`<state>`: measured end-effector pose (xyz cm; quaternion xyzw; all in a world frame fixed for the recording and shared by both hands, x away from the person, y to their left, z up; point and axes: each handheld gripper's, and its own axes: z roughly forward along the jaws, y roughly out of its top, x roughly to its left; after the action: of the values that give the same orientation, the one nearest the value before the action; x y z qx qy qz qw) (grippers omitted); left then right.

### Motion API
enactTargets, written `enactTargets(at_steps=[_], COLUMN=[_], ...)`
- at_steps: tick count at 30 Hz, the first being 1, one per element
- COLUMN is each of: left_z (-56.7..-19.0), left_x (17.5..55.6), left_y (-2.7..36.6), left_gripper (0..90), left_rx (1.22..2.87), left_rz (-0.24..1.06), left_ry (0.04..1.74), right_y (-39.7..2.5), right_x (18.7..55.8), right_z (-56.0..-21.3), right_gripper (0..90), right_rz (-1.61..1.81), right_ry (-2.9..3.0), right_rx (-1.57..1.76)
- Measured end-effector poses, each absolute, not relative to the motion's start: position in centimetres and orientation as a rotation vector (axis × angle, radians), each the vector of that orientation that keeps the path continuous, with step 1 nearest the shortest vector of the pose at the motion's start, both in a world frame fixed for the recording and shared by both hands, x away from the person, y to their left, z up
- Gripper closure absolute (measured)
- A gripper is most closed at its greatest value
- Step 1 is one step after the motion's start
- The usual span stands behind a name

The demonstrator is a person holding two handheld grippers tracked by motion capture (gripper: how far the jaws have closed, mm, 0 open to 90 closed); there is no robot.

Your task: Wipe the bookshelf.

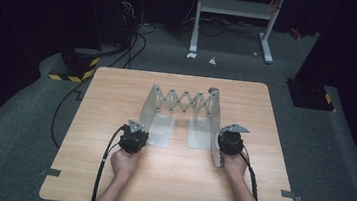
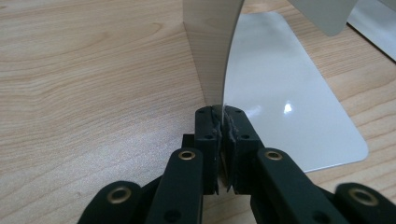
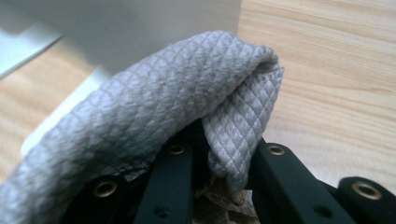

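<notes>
A pale metal folding rack [image 1: 181,102] with a scissor-link back stands on the wooden table [image 1: 118,84]. It has two upright end panels and two flat base plates. My left gripper [image 1: 134,137] [image 2: 223,116] is shut on the near edge of the left upright panel [image 2: 210,46], beside its shiny base plate [image 2: 280,102]. My right gripper [image 1: 231,141] [image 3: 208,142] is shut on a grey quilted cloth [image 3: 177,102]. The cloth is bunched over the jaws and lies against the right upright panel [image 3: 140,28]; the fingertips are hidden under it.
A small dark round object [image 1: 213,90] sits on the table just behind the rack. A white metal stand [image 1: 233,16] and loose cables [image 1: 137,41] are on the floor beyond. Bare wood lies in front of both hands.
</notes>
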<state>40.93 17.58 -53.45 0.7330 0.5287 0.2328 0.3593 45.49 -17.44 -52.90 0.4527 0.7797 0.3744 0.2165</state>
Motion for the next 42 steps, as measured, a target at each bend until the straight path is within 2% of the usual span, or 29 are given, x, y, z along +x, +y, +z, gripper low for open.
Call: enactTargets(at_steps=[12, 21, 28, 30, 31, 35, 36, 42], left_z=[-53.4, -53.4, -53.4, -53.4, -53.4, -53.4, -53.4, -53.4], left_x=[40.9, 40.9, 40.9, 40.9, 40.9, 40.9, 40.9, 40.9], left_y=[17.6, 17.7, 17.7, 17.7, 17.7, 17.7, 17.7, 17.7], left_gripper=[84.2, 84.5, 84.6, 84.6, 84.5, 84.4, 84.2, 81.0], left_rx=[1.889, 1.889, 1.889, 1.888, 1.888, 1.889, 1.889, 1.885], left_rz=[0.596, 0.597, 0.597, 0.597, 0.597, 0.597, 0.603, 0.609], left_ry=[1.364, 1.371, 1.371, 1.371, 1.371, 1.371, 1.37, 1.377], right_y=[-18.9, -22.1, -22.9, -23.0, -23.0, -23.1, -23.3, -23.5], right_x=[43.7, 45.3, 46.3, 46.7, 46.7, 46.9, 46.7, 46.0], right_z=[-52.7, -52.3, -52.1, -52.3, -52.3, -52.5, -52.4, -52.1], right_gripper=[80.4, 80.4, 79.1, 73.4, 73.4, 58.0, 51.6, 44.5], right_rz=[1.032, 0.966, 0.928, 0.907, 0.907, 0.901, 0.913, 0.916], right_ry=[2.141, 2.02, 1.983, 1.984, 1.984, 1.989, 1.986, 1.986], right_rx=[1.268, 1.387, 1.425, 1.427, 1.427, 1.441, 1.454, 1.438])
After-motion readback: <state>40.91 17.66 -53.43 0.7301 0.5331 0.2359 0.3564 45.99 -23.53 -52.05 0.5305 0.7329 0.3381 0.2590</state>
